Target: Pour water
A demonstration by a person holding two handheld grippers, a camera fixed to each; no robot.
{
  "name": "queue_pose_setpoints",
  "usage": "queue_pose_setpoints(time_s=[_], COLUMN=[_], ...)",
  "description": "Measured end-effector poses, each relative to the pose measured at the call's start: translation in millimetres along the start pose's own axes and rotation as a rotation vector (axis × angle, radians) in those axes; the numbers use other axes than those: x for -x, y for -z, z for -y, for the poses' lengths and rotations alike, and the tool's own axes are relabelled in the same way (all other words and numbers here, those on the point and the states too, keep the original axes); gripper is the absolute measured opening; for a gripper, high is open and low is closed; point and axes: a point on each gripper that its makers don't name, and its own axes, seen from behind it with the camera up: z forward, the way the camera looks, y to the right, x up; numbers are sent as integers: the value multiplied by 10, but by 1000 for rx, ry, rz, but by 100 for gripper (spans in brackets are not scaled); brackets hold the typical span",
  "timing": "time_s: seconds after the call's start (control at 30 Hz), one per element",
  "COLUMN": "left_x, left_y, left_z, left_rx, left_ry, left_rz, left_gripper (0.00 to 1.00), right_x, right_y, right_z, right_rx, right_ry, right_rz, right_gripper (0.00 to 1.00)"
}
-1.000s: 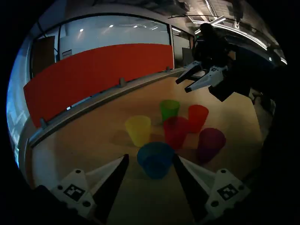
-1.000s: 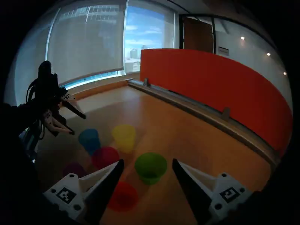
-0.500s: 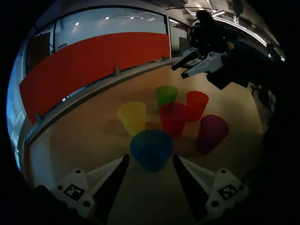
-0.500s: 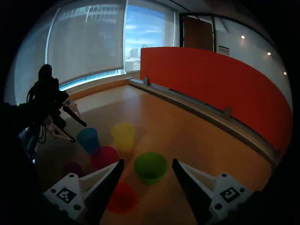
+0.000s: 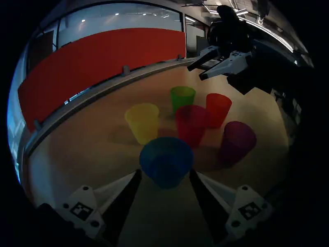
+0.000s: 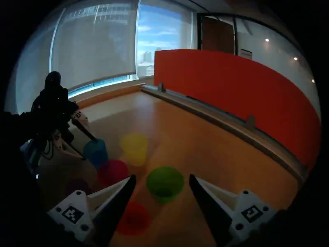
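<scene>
Six plastic cups stand upright in a loose cluster on a wooden table (image 5: pixel 94 140), towards the long edge that carries a red screen (image 5: pixel 94 53). The left gripper (image 5: pixel 164 173) is spread wide and grasps nothing. Its two fingers stand either side of the blue cup (image 5: pixel 166 160), which is the cup nearest to it; whether they touch it cannot be told. Behind the blue cup are a yellow cup (image 5: pixel 142 122), a dark red cup (image 5: pixel 191 124), an orange cup (image 5: pixel 218 108), a purple cup (image 5: pixel 237 140) and a green cup (image 5: pixel 182 96). The right gripper (image 6: pixel 161 178) is also spread wide and empty, hanging above the table with the green cup just ahead of its fingertips. Whether any cup holds water is too dim to tell. The step in hand looks like the reach for a cup to pour from. The next move probably calls for closing the left fingers squarely on the blue cup's wall, then lifting it straight up clear of its neighbours before tilting
</scene>
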Motion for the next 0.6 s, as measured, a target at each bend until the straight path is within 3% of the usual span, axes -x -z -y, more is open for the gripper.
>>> queue_pose_setpoints(time_s=[0.6], left_x=[-45], left_y=[-186], left_z=[-27], left_rx=[21], left_ry=[6], left_rz=[11], left_gripper=[86], right_x=[17], right_y=[-10], right_z=[-16], right_rx=[4], right_ry=[2], right_rz=[7], right_gripper=[100])
